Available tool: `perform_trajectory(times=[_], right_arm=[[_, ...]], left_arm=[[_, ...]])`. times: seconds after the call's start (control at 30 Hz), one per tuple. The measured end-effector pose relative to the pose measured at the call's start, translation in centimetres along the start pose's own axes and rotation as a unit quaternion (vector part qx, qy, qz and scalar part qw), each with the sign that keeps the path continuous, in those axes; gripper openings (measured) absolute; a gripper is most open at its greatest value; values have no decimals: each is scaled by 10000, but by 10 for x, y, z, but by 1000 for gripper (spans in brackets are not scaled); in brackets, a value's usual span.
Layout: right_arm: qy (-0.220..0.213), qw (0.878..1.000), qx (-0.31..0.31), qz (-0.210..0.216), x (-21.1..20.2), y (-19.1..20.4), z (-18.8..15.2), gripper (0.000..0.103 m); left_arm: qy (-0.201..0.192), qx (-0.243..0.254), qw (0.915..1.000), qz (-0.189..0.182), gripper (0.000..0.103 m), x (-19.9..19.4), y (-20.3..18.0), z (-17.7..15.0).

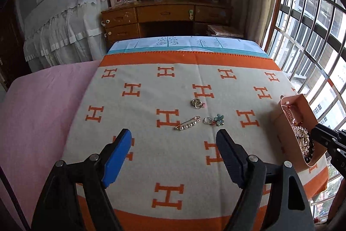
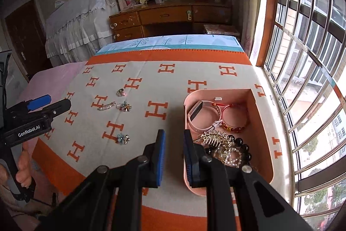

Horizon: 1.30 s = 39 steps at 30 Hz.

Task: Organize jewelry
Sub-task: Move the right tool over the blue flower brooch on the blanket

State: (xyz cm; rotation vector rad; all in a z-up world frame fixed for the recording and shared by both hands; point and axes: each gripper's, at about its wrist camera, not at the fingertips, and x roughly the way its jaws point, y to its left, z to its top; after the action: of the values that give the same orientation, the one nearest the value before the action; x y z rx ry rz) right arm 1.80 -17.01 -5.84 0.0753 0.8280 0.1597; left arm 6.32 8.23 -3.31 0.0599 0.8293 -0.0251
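On the orange-and-cream blanket (image 1: 151, 157) four small pieces lie loose: a pearl pin (image 1: 187, 123), a blue flower charm (image 1: 218, 118), a ring cluster (image 1: 197, 103), and another flower charm (image 2: 123, 138) seen only from the right wrist. Our left gripper (image 1: 174, 143) hovers near the pin, fingers spread wide, holding nothing. Our right gripper (image 2: 174, 140) straddles the near wall of the pink box (image 2: 259, 122), fingers nearly together; we cannot tell whether they pinch it. We judge the pin comes next: drop low, straddle its narrow width, close gently, then carry it to the box.
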Motion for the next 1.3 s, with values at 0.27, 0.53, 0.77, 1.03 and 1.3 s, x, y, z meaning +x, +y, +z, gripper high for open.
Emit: perform_trajectory(times=[0.27, 0.53, 0.77, 1.03, 1.3], right_arm=[[346, 9983, -312, 339, 38, 27, 19, 17], [900, 9931, -377, 643, 91, 39, 30, 27], [1243, 9867, -795, 677, 132, 63, 33, 27], [1421, 9824, -939, 765, 154, 72, 36, 27], [1473, 9810, -917, 874, 162, 76, 42, 27]], left_arm=[[468, -107, 9988, 7, 79, 33, 26, -1], [781, 148, 9967, -156, 79, 69, 18, 4], [980, 203, 9947, -252, 79, 90, 16, 5], [1126, 166, 9930, -304, 79, 103, 21, 4], [1035, 271, 9934, -403, 79, 108, 19, 11]])
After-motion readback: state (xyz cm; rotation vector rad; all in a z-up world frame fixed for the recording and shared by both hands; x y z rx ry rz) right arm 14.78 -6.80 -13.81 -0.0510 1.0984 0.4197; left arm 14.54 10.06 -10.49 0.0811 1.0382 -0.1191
